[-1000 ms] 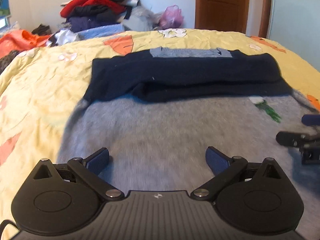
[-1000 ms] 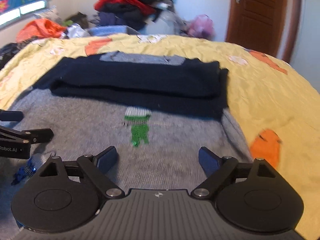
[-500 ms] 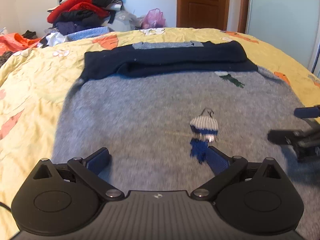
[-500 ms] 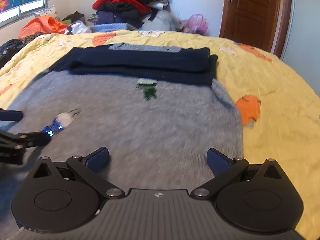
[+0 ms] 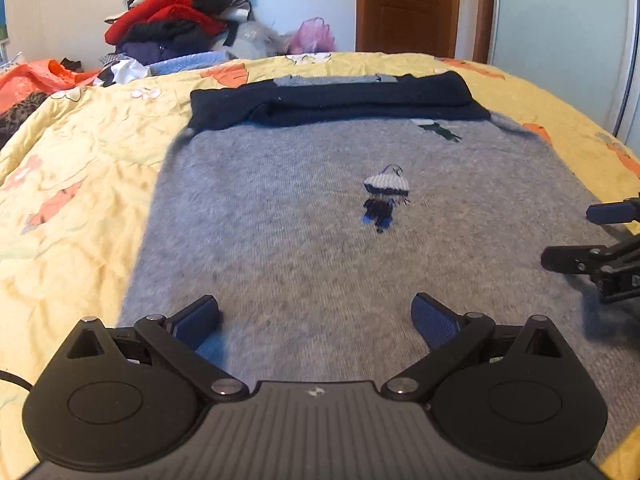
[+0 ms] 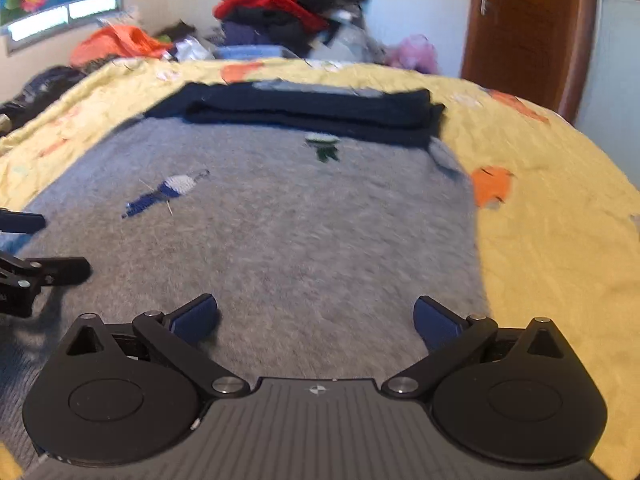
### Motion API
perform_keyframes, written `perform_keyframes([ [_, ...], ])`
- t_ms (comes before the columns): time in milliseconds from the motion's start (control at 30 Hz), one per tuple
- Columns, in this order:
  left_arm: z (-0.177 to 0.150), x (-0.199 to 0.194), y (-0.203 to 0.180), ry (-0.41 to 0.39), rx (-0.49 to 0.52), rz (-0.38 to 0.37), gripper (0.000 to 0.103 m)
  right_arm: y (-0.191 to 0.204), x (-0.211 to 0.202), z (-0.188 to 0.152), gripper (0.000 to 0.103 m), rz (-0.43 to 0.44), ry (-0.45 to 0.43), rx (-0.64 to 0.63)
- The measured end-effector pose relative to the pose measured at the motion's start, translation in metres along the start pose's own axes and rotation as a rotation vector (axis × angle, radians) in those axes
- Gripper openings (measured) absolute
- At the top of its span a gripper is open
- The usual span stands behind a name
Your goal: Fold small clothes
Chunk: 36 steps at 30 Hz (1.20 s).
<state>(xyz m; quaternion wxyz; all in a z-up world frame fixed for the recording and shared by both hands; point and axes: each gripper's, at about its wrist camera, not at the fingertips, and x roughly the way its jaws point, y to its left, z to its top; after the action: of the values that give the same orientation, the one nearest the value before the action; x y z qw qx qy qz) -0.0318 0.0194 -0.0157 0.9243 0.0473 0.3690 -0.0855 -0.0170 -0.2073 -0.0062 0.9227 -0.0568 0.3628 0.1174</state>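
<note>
both grippers, left gripper and right gripper, are backing toward 6 o'clock with jaws wide and empty, exposing more grey sweater, probably lining up for its near hem.

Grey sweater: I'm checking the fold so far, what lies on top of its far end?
The sweater's own navy sleeves lie folded across the grey sweater. The chest beneath them is covered.

We hold the left hand-held gripper low and level, its blue-padded fingers spread wide with nothing between them. Our right hand-held gripper sits beside it, pointing the same way, fingers equally wide and empty.
</note>
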Motion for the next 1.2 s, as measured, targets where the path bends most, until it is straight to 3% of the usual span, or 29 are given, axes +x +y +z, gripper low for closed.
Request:
perform_keyframes([
  [100, -0.015, -0.009, -0.002, -0.012, -0.008, -0.005, 0.103, 0.002, -0.010, -0.019, 0.103, 0.026, -0.017, -0.027],
  [200, -0.021, -0.017, -0.004, 0.003, -0.042, 0.017, 0.103, 0.005, -0.021, -0.022, 0.103, 0.006, 0.003, 0.025],
  [267, -0.024, -0.022, -0.007, 0.016, -0.051, 0.026, 0.103, 0.008, -0.028, -0.027, 0.103, 0.038, 0.006, 0.065],
  [367, -0.030, -0.025, -0.009, -0.007, -0.051, 0.037, 0.103, 0.021, -0.033, -0.044, 0.103, 0.017, -0.053, -0.050],
  [467, -0.028, -0.030, -0.010, 0.034, -0.061, 0.039, 0.103, 0.022, -0.040, -0.037, 0.103, 0.024, 0.002, 0.007],
  [600, -0.040, -0.041, -0.013, 0.022, -0.055, 0.042, 0.103, 0.029, -0.045, -0.052, 0.103, 0.031, -0.032, -0.065],
  [833, -0.060, -0.067, -0.010, 0.000, -0.069, 0.038, 0.103, 0.025, -0.058, -0.055, 0.102, 0.046, -0.012, -0.037],
  [933, -0.059, -0.080, 0.007, -0.017, -0.124, 0.031, 0.103, 0.005, -0.077, -0.048, 0.102, 0.126, -0.034, 0.042],
  [1000, -0.059, -0.081, 0.025, 0.003, -0.183, 0.047, 0.103, -0.015, -0.085, -0.044, 0.102, 0.118, -0.025, 0.114],
  [1100, -0.066, -0.077, 0.057, 0.040, -0.314, 0.044, 0.103, -0.050, -0.093, -0.045, 0.102, 0.107, 0.026, 0.230],
  [1200, -0.066, -0.082, 0.075, 0.029, -0.403, -0.020, 0.103, -0.085, -0.091, -0.054, 0.102, 0.214, 0.123, 0.428],
])
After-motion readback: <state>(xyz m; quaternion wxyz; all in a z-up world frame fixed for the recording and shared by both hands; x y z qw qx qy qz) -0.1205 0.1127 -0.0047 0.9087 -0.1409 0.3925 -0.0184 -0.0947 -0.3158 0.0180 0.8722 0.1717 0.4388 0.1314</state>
